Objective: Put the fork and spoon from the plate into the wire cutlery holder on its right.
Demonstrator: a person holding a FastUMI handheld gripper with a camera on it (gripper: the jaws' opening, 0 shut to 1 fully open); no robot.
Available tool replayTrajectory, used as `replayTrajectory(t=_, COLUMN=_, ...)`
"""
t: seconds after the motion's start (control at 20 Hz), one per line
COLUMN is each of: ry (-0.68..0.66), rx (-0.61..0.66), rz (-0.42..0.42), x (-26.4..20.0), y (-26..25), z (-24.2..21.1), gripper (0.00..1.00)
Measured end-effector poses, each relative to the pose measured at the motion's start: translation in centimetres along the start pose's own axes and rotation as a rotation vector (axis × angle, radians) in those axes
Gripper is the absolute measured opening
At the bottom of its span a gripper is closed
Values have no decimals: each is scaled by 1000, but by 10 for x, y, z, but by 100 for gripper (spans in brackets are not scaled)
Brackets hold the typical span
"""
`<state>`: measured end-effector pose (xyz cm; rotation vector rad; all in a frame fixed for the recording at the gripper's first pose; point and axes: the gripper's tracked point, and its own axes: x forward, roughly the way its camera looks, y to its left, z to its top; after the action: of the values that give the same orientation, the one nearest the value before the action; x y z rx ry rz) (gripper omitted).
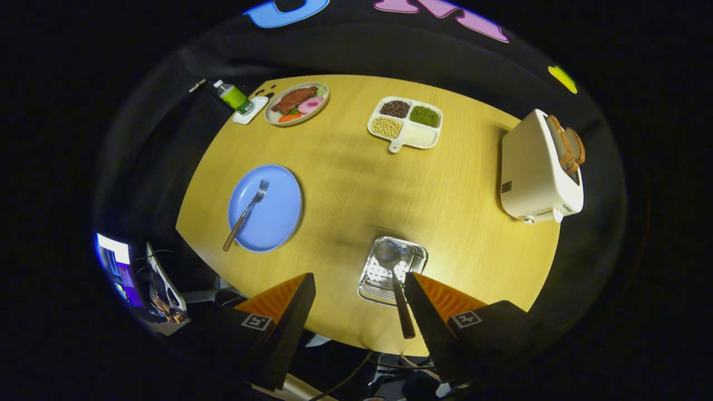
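The tongs hung wide and empty above the tabletop's near edge. The spoon stood in the wire holder; the fork lay on the blue plate, probably best gripped at its wooden handle.

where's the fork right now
In the gripper view the fork lies on the blue plate, well left of the wire cutlery holder with the spoon, beyond the open gripper.
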<state>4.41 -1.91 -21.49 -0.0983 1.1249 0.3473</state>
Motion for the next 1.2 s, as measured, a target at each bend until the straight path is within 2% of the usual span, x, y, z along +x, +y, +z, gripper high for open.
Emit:
replayTrajectory(t=0.3, ry=-123, rx=-7, rz=56, x=-13, y=59, z=24, gripper=100)
replayTrajectory(t=0.4, ry=-122, rx=-19, rz=85, x=-6, y=81, z=25, gripper=100)
replayTrajectory(t=0.9, ry=-55, rx=-7, rz=179, x=74, y=179, z=27, gripper=100)
replayTrajectory(t=1.2, ry=4, rx=90, rz=190, x=128, y=217, z=22, gripper=99)
